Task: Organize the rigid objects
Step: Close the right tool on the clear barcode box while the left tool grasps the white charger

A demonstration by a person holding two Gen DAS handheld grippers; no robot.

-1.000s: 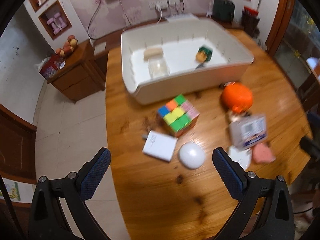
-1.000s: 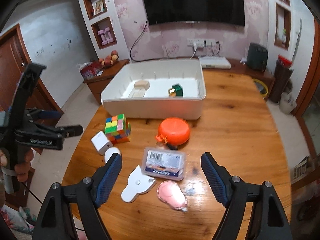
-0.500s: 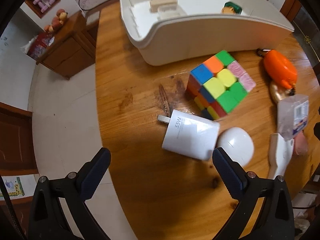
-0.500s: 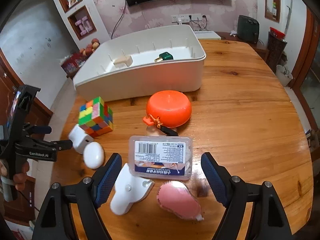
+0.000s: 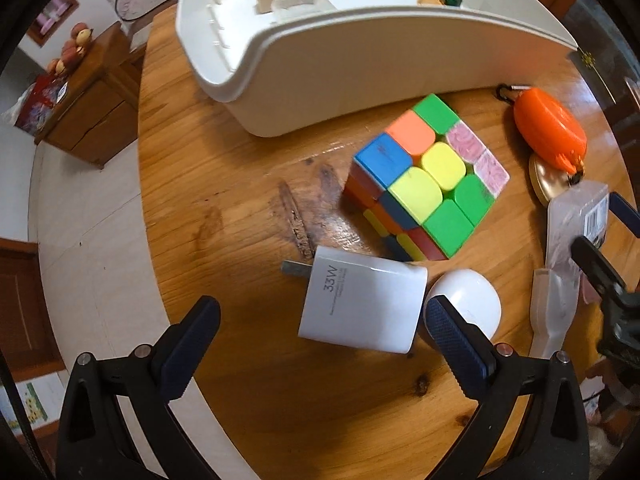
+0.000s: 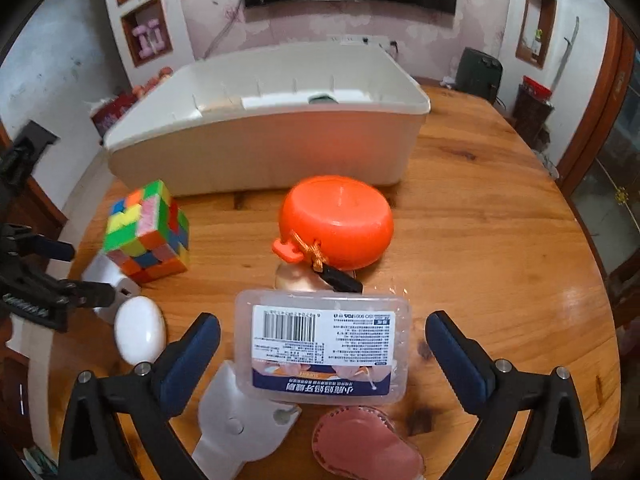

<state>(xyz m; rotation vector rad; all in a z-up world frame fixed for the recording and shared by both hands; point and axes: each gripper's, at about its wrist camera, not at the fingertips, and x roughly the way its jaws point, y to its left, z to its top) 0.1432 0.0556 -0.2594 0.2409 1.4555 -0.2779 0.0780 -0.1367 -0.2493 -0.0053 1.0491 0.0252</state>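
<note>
The left gripper [image 5: 320,328] stands wide over the white 33W charger [image 5: 362,306] – its right pad could knock the white egg-shaped piece [image 5: 468,300] at 3 o'clock. The right gripper [image 6: 322,354] is opening around the clear floss-pick box [image 6: 322,350], untouched – closing may shove it onto the pink shell [image 6: 366,446] at 6 o'clock

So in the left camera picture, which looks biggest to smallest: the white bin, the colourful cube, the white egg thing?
1. white bin
2. colourful cube
3. white egg-shaped thing, partly hidden by a gripper finger and nearer the camera, yet it looks smallest.

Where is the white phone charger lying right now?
In the left wrist view, the white charger lies flat on the wooden table, between the colour cube and the white egg-shaped object.
</note>
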